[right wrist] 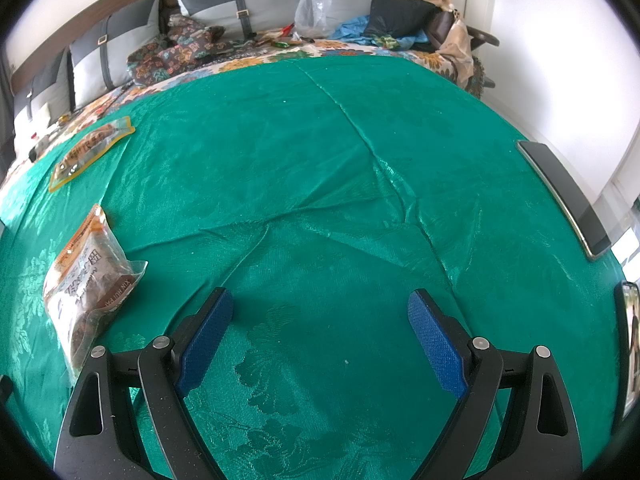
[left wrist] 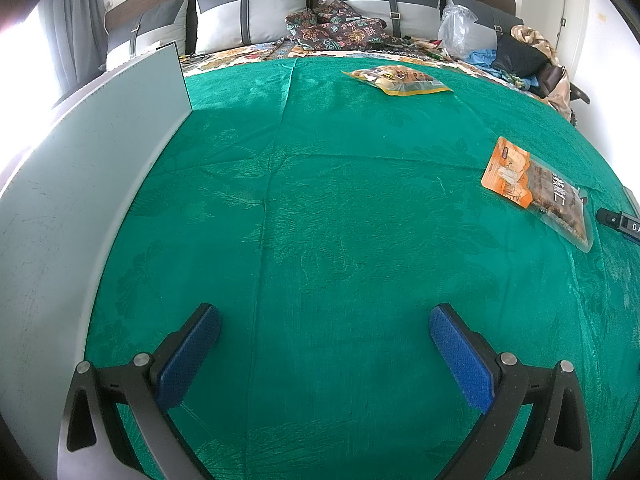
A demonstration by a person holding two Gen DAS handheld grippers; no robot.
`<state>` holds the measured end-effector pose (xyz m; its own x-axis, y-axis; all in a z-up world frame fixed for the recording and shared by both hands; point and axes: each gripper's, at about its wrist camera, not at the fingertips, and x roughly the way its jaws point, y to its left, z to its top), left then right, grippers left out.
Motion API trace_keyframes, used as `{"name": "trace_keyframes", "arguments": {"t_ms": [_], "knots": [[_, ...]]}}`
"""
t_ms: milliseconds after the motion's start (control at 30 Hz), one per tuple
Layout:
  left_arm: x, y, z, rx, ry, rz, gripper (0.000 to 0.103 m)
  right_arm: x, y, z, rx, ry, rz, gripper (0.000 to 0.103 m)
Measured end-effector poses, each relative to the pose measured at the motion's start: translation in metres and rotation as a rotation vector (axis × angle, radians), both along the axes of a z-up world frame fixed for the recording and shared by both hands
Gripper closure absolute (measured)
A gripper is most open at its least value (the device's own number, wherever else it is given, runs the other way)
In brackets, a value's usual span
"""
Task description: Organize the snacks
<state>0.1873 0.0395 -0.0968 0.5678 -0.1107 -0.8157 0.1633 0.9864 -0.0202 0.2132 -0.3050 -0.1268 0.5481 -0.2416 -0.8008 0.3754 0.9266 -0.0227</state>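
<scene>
Two snack bags lie flat on a green cloth (left wrist: 320,200) spread over a bed. An orange and clear bag of brown snacks (left wrist: 540,190) is to the right of my left gripper (left wrist: 324,320); it also shows in the right wrist view (right wrist: 88,280), just left of my right gripper (right wrist: 320,300). A yellow-edged bag (left wrist: 400,79) lies farther off toward the pillows and appears in the right wrist view (right wrist: 90,150) at far left. Both grippers are open and empty, hovering low over bare cloth.
A grey box wall (left wrist: 80,184) stands along the left of the cloth. A dark flat device (right wrist: 564,196) and a phone (right wrist: 630,344) lie at the cloth's right edge. Pillows (left wrist: 248,12), a plastic bag (left wrist: 458,26) and piled clothes (right wrist: 412,16) are at the headboard.
</scene>
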Motion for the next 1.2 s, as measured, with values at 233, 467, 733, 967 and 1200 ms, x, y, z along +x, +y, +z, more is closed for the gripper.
{"name": "trace_keyframes", "arguments": {"t_ms": [233, 467, 733, 967, 1200], "knots": [[0.0, 0.0, 0.0, -0.001, 0.0, 0.0, 0.0, 0.0, 0.0, 0.0, 0.0, 0.0, 0.0, 0.011], [0.043, -0.017, 0.022, 0.008, 0.151, -0.152, 0.009, 0.0, 0.001, 0.0, 0.0, -0.001, -0.001, 0.011], [0.176, -0.109, 0.087, 0.183, 0.097, -0.487, 0.009, -0.001, 0.002, 0.0, -0.001, 0.0, -0.001, 0.011], [0.279, -0.172, 0.051, 0.221, 0.236, -0.532, 0.01, 0.001, 0.001, -0.001, -0.001, 0.0, -0.002, 0.011], [0.329, -0.176, 0.012, 0.174, 0.309, -0.449, 0.023, 0.001, 0.002, -0.001, -0.001, 0.0, -0.002, 0.011]]}}
